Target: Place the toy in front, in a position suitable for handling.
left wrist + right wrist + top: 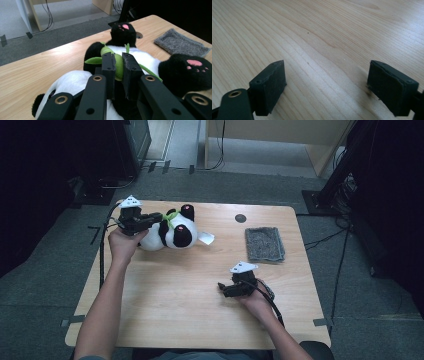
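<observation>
1. A light wooden table [190, 295] with rounded corners stands on grey carpet [45, 270]; dark equipment and trailing cables edge the room, and pale flooring lies beyond.
2. A grey cloth [265, 244] lies flat on the far right part of the table, well apart from both grippers.
3. A plush panda [170, 231], black and white with pink paw pads, lies on its back at the far left of the table, a green leaf [119, 62] at its chest.
4. The left forearm reaches in from the bottom left; the left hand [122, 242] holds the left gripper [159, 217] roughly level, pointing right at the panda.
5. In the left gripper view, its jaws are pinched narrow on the green leaf.
6. The right hand [257, 302] holds the right gripper [222, 289] low over bare wood near the table's middle right, pointing left.
7. In the right gripper view, its jaws stand wide apart with nothing between them.
</observation>
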`<state>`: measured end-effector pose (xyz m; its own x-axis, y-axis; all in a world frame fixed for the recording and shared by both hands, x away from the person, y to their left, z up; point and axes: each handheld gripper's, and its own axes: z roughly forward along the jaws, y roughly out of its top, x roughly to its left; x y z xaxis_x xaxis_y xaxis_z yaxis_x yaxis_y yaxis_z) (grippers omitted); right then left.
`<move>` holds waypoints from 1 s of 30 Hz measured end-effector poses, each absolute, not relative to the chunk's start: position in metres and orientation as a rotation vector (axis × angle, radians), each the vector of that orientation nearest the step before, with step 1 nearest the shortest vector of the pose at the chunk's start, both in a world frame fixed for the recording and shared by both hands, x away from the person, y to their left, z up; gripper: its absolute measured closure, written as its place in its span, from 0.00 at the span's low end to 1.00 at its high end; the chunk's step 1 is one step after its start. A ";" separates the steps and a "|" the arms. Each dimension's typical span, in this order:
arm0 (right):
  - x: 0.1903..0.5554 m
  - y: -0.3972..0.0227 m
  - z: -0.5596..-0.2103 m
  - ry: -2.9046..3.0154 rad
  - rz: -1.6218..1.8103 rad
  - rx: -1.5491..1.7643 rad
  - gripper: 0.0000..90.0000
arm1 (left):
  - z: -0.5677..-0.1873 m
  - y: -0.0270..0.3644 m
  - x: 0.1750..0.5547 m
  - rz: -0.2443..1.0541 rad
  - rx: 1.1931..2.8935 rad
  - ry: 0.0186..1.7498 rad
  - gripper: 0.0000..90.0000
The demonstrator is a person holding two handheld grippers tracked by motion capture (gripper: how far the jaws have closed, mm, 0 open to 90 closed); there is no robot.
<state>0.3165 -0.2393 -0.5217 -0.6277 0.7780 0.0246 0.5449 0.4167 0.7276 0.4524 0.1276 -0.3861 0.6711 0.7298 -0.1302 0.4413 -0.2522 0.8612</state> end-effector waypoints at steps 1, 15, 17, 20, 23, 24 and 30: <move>0.317 -0.239 -0.522 2.359 1.035 1.143 0.18 | -0.386 0.128 0.452 0.365 1.894 0.919 0.91; 0.322 -0.243 -0.503 2.332 1.092 1.173 0.31 | -0.381 0.100 0.430 0.290 1.920 0.921 0.91; 0.323 -0.249 -0.499 2.311 1.117 1.185 0.34 | -0.380 0.093 0.424 0.311 1.930 0.917 0.91; 0.327 -0.257 -0.492 2.286 1.130 1.208 0.34 | -0.378 0.086 0.417 0.302 1.931 0.919 0.91; 0.329 -0.266 -0.486 2.251 1.151 1.216 0.35 | -0.377 0.079 0.410 0.275 1.932 0.904 0.91; 0.331 -0.273 -0.483 2.232 1.160 1.235 0.36 | -0.378 0.074 0.407 0.253 1.934 0.891 0.91; 0.335 -0.285 -0.478 2.196 1.163 1.273 0.38 | -0.382 0.062 0.398 0.228 1.943 0.896 0.91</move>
